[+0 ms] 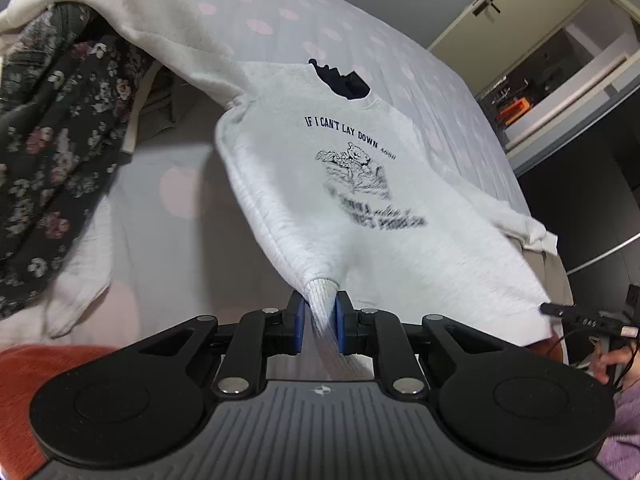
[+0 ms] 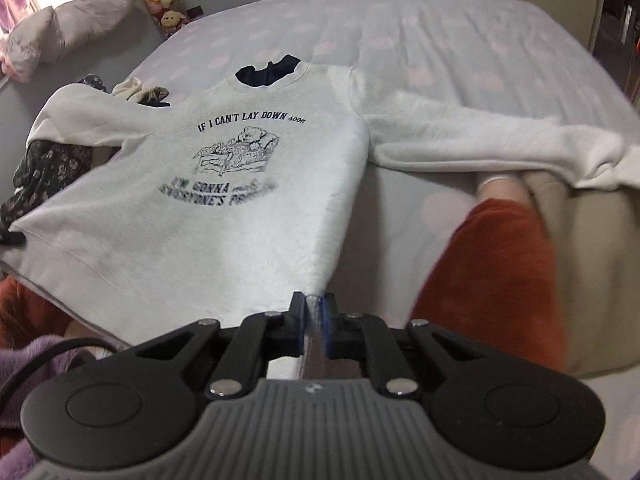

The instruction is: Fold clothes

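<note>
Left gripper [image 1: 320, 314] pinches the ribbed hem corner of the white sweatshirt [image 1: 340, 184], blue pads [image 1: 298, 320] pressed onto a bunched fold. Right gripper [image 2: 313, 320] clamped on the opposite hem corner, fabric thin between its pads. Sweatshirt lies print-up on the dotted bed cover [image 2: 440, 40], long axis running from the hem at the grippers straight away to the collar [image 2: 272, 74]; text reads upright from the hem side. Hem edge is lifted off the bed at both corners, body slopes down toward the collar. One sleeve [image 2: 500, 140] stretches out sideways from the sweatshirt's shoulder toward the bed edge, over an orange cloth [image 2: 492, 264]. Other sleeve [image 1: 140, 20] drapes over a dark floral garment [image 1: 48, 140] beside the sweatshirt. Both grippers point forward along the sweatshirt's long axis, roughly level. A hand [image 1: 612, 360] and lilac sleeve [image 1: 624, 432] show at the right gripper's side in the left view.
</note>
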A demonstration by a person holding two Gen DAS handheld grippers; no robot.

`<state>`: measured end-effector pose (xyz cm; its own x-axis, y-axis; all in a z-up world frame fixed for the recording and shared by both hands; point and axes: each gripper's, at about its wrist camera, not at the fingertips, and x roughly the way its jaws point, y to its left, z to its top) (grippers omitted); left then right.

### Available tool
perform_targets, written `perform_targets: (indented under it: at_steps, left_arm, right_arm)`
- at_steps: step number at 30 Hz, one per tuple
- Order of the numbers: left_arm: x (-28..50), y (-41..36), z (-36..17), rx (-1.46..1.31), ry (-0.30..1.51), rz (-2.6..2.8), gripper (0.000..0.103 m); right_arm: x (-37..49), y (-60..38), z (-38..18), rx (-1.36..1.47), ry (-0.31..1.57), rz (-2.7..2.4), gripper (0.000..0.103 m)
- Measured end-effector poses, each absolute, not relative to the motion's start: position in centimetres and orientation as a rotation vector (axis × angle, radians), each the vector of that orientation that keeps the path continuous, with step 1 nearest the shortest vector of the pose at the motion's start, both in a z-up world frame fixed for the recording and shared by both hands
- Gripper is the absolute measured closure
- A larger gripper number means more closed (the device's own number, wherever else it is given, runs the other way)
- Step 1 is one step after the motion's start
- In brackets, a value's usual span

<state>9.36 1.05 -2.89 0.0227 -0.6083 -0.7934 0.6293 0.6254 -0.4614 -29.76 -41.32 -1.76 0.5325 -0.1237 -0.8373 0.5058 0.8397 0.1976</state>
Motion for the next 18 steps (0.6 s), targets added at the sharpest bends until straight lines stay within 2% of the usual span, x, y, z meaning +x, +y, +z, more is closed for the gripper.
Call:
perform_targets:
  at_steps: [4,10,14,18]
  left_arm:
    - [8.9,1.7,-4.5,0.106,1.264,-0.912,0.090]
    - [8.2,0.6,-9.9,0.253,1.363,-0.834,0.090]
    - [8.5,0.5,-10.9,0.247,1.377,-0.816,0.088]
    - [9.2,1.0,-9.5,0.215,1.341,-0.818,0.085]
  right_arm:
    - [-30.7,-41.1,-3.2,0.466,0.994,-0.383,0.094]
    - [-29.6,-41.1,-7.9,0.490,1.054,-0.369,0.094]
    - [-28.7,-40.8,-9.6,0.480,1.074,-0.359,0.092]
    - [-28.1,-40.9,-10.0,0.458,1.060,-0.365,0.080]
